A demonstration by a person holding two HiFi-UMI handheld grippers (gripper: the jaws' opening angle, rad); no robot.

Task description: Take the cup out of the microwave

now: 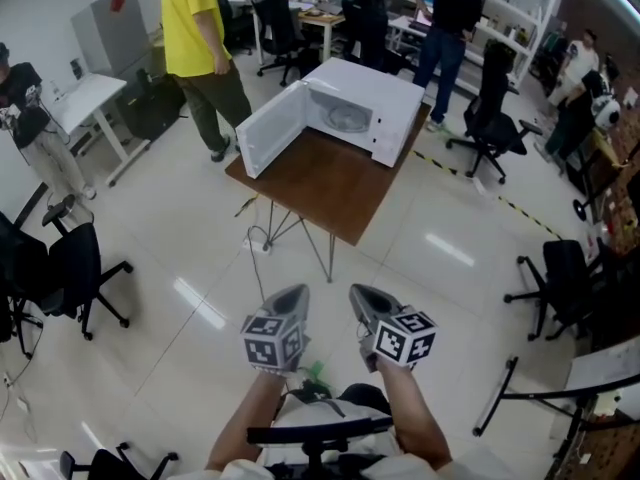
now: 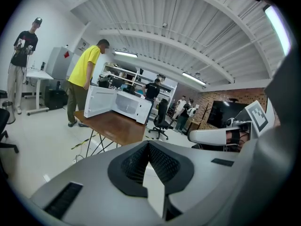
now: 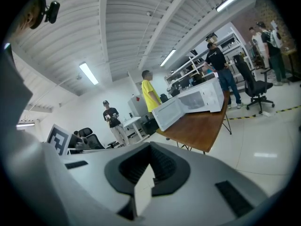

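- We hold the left tool (image 1: 289,296) and the right tool (image 1: 364,298) side by side at the lower centre of the head view, over the glossy white floor (image 1: 450,268) and well apart from the bench (image 1: 330,183).
- Each gripper view shows its jaws clenched together with nothing between them.
- The white microwave (image 1: 378,103) stands on the far end of the brown bench at upper centre, its door (image 1: 270,130) swung wide to the left.
- We cannot make out the cup: the open cavity looks too small from here.
- A person in a yellow shirt (image 1: 195,28) stands beyond the bench's left corner.
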